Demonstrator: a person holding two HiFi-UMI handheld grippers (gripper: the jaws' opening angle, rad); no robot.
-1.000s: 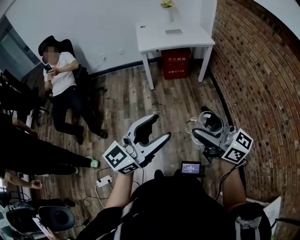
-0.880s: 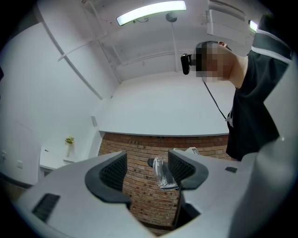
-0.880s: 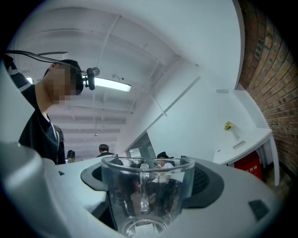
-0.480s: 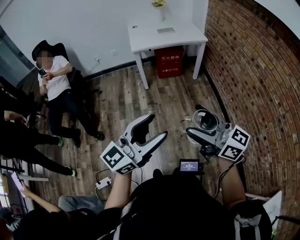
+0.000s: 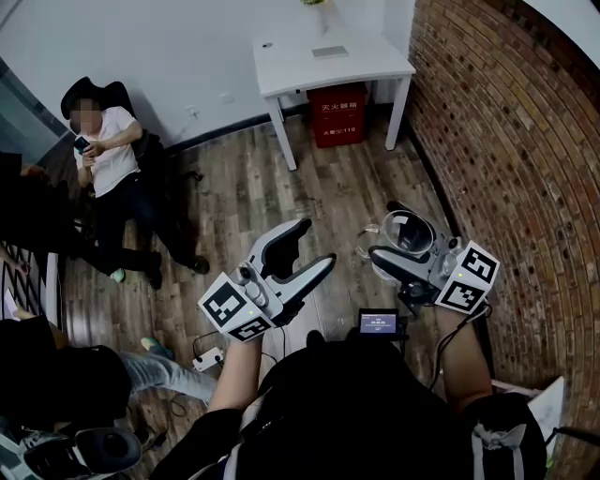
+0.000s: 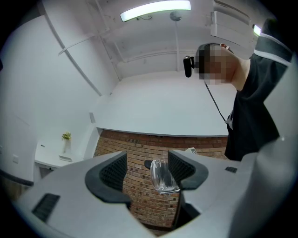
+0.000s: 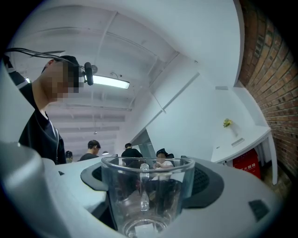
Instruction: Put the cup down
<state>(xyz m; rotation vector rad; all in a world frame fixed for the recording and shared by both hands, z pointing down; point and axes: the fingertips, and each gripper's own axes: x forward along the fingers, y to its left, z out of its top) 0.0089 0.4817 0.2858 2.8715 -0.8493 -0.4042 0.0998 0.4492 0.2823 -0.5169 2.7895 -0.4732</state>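
Hardly any print legible
A red box (image 5: 337,111) under the white table (image 5: 375,66) bore white Chinese characters over a short second line, too small to read surely. A small screen (image 5: 379,323) showed lit figures, unreadable. The left gripper (image 5: 316,244) and right gripper (image 5: 382,228) carried only black-and-white square markers.

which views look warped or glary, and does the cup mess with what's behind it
Head view: the fisheye bends the brick wall into a curve; the light is even, with no glare. Left gripper view: the ceiling light is blown out white and the corners go dark. Right gripper view: the cup fills the foreground, and the background seen through its glass is distorted; the corners are dark here too.
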